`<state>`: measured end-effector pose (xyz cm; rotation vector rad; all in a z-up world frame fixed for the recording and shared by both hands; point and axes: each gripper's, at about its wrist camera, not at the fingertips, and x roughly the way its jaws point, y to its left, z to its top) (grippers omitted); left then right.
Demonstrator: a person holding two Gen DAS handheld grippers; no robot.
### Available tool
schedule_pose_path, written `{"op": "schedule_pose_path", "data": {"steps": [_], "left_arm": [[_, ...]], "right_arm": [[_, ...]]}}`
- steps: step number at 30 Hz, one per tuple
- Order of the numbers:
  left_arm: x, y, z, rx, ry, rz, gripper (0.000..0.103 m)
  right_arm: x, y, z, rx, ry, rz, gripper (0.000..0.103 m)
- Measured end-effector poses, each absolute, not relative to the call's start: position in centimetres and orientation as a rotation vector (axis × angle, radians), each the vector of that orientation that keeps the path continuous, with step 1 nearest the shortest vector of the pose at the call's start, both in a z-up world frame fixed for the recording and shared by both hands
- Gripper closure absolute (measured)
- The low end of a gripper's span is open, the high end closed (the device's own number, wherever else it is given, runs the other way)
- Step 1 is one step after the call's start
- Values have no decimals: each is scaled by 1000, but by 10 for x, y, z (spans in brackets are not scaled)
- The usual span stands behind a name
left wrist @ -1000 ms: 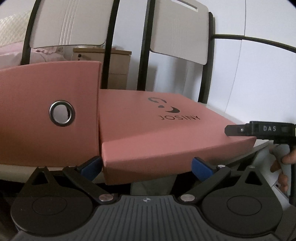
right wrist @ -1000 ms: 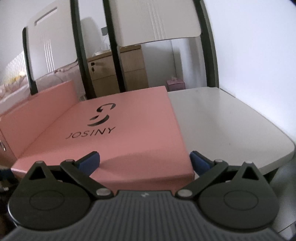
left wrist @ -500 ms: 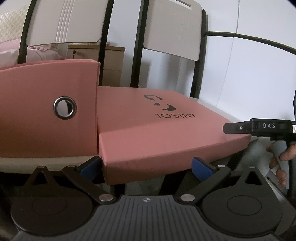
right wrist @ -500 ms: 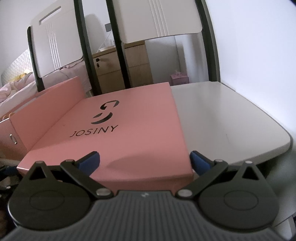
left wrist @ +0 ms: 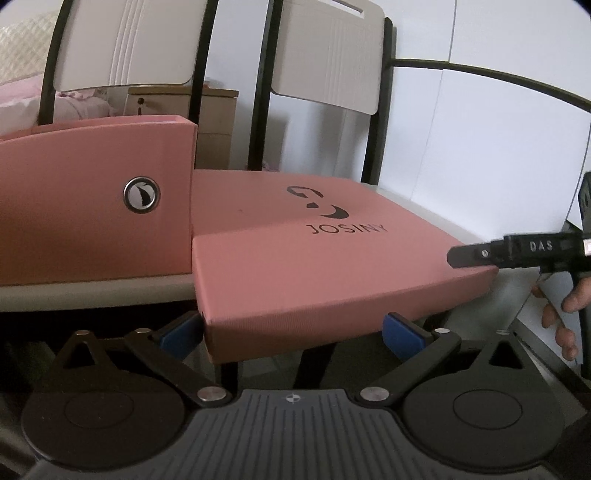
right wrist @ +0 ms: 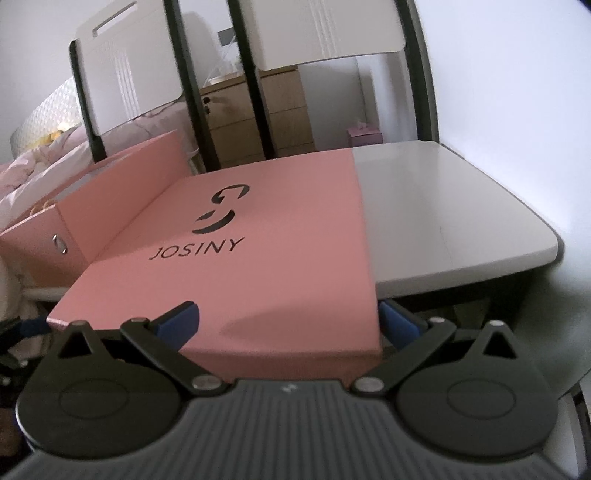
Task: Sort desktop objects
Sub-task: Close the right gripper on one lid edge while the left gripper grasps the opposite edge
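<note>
- Claw on the left [left wrist: 291,328]: its blue fingertips [left wrist: 400,329] are spread wide and hold nothing; the near corner of the pink lid [left wrist: 332,273] sits just ahead of the gap, overhanging the edge of the surface [left wrist: 96,295].
- Claw on the right [right wrist: 288,319]: it is spread just as wide, one blue pad [right wrist: 177,317] in front of the lid's top and the other [right wrist: 397,317] just past the lid's right edge; whether either pad touches the card I cannot tell.
- Pink lid, marked JOSINY in black, lies flat straight ahead of both claws, its near edge hanging out toward them.
- Pink box [left wrist: 92,214], with a round metal eyelet [left wrist: 142,194] in its wall, stands beside the lid, to the left of the left claw's gap and taller than the lid.
- Bare pale surface [right wrist: 454,218] spreads to the right of the lid in the right wrist view.
- Right of the left claw, the other black tool [left wrist: 517,251] marked DAS reaches to the lid's far corner, with a hand [left wrist: 569,306] on its grip.
- Beyond the lid stand chair backs [right wrist: 325,33], a wooden cabinet [right wrist: 255,118] and pink bedding [right wrist: 40,162].
</note>
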<state>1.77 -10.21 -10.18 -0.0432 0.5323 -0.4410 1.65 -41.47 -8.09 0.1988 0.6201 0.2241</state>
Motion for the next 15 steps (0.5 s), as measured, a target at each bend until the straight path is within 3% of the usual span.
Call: {"op": "schedule_pose_path", "data": {"steps": [8, 15], "left_arm": [[50, -55, -101, -315, 613, -489, 0], [76, -35, -118, -485, 699, -541, 0]], "right_arm": [[21, -442, -81, 423, 546, 239, 0], [46, -459, -97, 565, 599, 191, 0]]}}
